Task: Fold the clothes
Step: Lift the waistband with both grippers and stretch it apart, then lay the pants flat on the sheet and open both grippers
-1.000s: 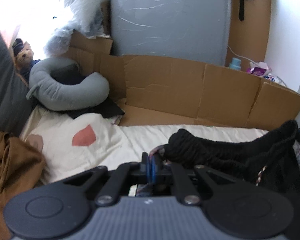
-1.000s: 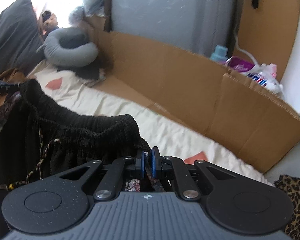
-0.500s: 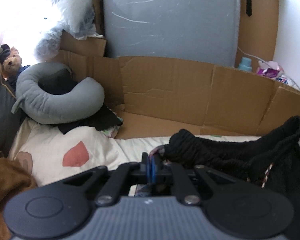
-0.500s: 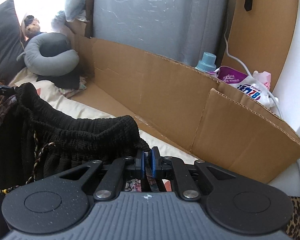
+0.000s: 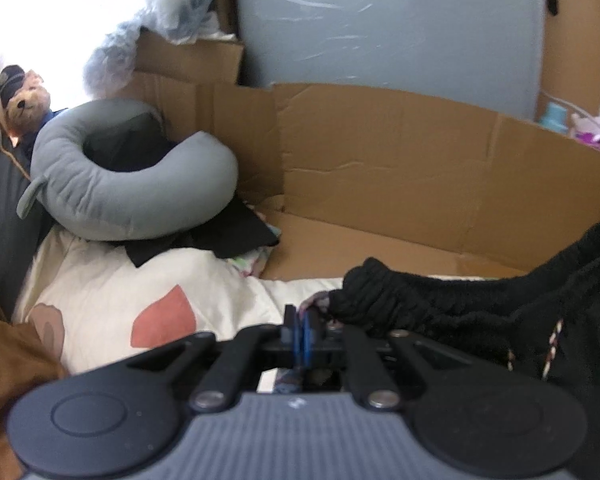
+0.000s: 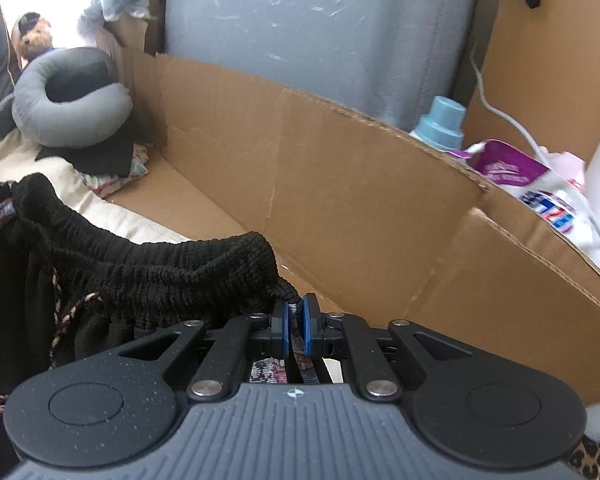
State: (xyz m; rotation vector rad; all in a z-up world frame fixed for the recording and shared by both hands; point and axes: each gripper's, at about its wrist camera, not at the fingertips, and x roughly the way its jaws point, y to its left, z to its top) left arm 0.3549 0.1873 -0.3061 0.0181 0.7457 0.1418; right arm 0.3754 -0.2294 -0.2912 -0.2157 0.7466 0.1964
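Up close in the left wrist view, the left gripper point(image 5: 301, 326) is clamped on the black elastic waistband point(image 5: 428, 300), stretched rightward above the cream sheet point(image 5: 112, 292); a grey neck pillow point(image 5: 132, 188) lies far left. From the right wrist, the right gripper point(image 6: 295, 322) pinches the waistband's other end, near the cardboard wall point(image 6: 360, 184); behind it stand a blue-capped bottle point(image 6: 440, 122) and a purple pouch point(image 6: 516, 170).

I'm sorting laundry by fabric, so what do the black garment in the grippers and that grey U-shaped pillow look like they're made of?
Black garment: seemingly a soft matte knit or crinkled woven cloth; its waistband is tightly gathered and ribbed, like elastic. Grey U-shaped pillow: smooth matte jersey-like cover, plump and stuffed; the filling can't be seen.
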